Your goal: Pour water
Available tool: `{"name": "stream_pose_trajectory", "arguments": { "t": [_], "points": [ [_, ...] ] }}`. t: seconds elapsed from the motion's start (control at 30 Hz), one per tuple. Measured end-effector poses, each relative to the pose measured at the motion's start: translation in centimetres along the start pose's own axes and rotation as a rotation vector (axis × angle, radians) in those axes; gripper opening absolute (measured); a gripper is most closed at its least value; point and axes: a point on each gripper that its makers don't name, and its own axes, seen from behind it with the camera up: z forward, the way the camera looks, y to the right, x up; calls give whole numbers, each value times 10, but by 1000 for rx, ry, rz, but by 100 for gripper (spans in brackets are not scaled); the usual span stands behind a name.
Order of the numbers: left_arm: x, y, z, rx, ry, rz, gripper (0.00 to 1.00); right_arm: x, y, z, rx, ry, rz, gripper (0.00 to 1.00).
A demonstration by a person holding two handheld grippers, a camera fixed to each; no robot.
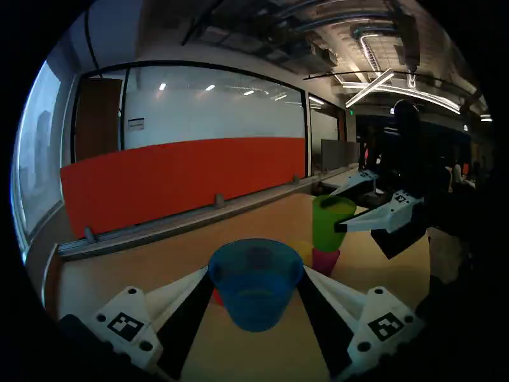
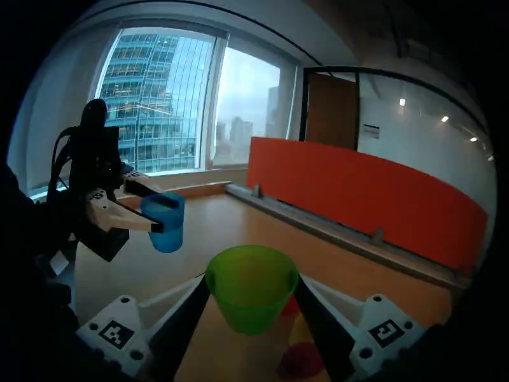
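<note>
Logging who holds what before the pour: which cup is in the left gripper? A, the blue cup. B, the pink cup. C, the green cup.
A: the left gripper clamps the blue cup between its fingers, while the right gripper holds the green cup.

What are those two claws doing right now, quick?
Left gripper: closed on the blue cup, held upright.
Right gripper: closed on the green cup, held upright.
</note>
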Motion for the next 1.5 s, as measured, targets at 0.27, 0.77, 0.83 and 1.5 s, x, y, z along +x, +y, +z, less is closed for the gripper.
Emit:
{"name": "stream_pose_trajectory", "arguments": {
  "t": [0.27, 0.77, 0.83, 1.5],
  "points": [
    [24, 0, 1, 4, 79, -24, 86, 11, -1, -2, -13, 59, 4, 93],
    [48, -3, 2, 20, 146, -6, 86, 33, 3, -7, -35, 151, 26, 93],
    [50, -2, 2, 19, 147, -2, 86, 34, 3, -7, -34, 156, 22, 93],
    [64, 10, 7, -22, 155, 16, 86, 45, -5, -9, 13, 191, 17, 93]
  ]
}}
